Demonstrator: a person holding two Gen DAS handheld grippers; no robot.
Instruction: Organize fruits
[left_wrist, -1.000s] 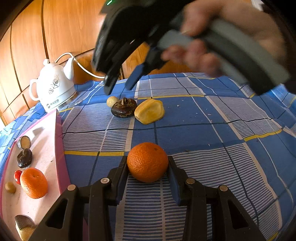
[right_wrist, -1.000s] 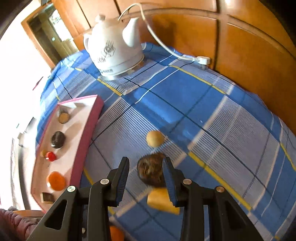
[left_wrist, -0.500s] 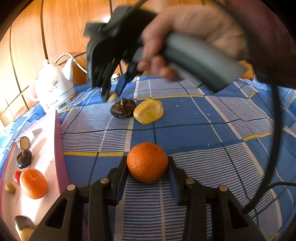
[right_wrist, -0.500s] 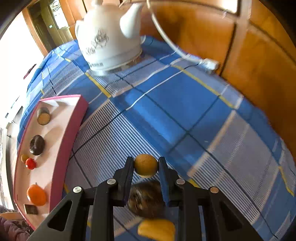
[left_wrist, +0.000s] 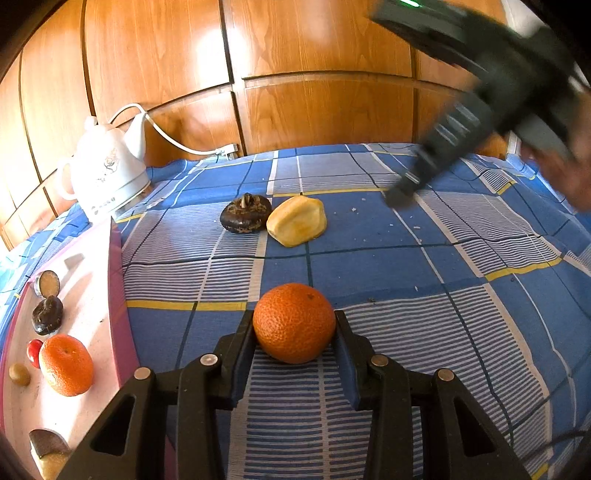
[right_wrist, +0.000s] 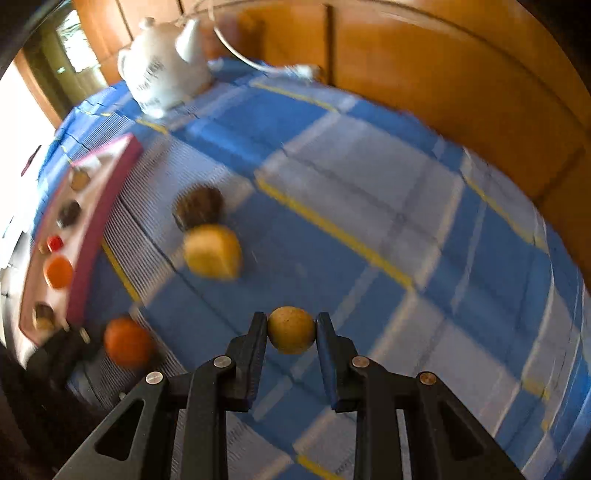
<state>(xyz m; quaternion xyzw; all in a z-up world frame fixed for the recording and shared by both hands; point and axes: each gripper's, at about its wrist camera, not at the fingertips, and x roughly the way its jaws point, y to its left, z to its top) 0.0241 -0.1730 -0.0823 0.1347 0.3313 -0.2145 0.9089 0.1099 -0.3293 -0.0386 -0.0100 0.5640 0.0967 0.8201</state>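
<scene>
Plaid tablecloth (left_wrist: 369, 236) below; left gripper (left_wrist: 294, 334) low, level, jaws clamping orange (left_wrist: 294, 322); right gripper (right_wrist: 291, 332) raised, jaws holding small tan fruit (right_wrist: 291, 329).

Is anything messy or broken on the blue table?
Nothing looks broken or spilled. Only a few tiny white crumbs lie on the blue checked cloth beside the yellow fruit. That fruit and the dark brown one sit loose on the cloth, outside the pink tray.

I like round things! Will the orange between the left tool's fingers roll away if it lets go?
Probably a little: the orange looks round and sits on flat cloth. Its pebbly peel likely grips well in the left tool.
</scene>
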